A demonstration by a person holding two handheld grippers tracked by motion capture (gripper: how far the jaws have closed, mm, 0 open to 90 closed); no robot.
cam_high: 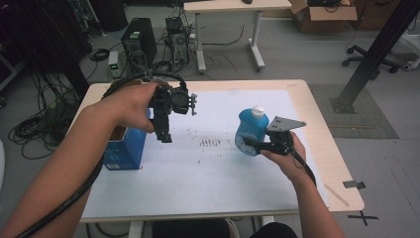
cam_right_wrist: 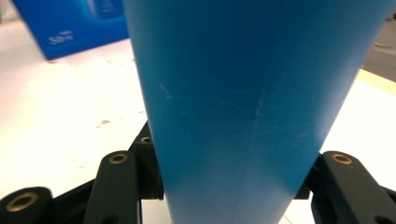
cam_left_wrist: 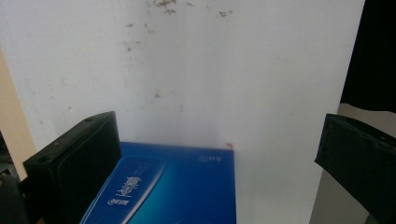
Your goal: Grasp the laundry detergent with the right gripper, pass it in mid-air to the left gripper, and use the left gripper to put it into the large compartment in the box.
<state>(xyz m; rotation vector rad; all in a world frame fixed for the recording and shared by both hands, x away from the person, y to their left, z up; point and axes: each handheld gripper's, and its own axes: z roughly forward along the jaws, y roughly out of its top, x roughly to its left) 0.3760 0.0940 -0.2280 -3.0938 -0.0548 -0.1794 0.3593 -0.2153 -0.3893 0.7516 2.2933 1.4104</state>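
At the left of the high view, a blue box [cam_high: 126,151] stands on the white sheet [cam_high: 208,173] over the bench [cam_high: 317,144], and the left tongs [cam_high: 165,135] hang over its right edge with jaws spread wide and nothing between them. Right of centre, the right tongs [cam_high: 251,144] are clamped across the lower body of a blue bottle [cam_high: 251,130] with a white cap [cam_high: 257,111], held upright. Its smooth plastic looks stiff but slippery, and probably heavy if full, so I'd grip it low and square across the body, as now.
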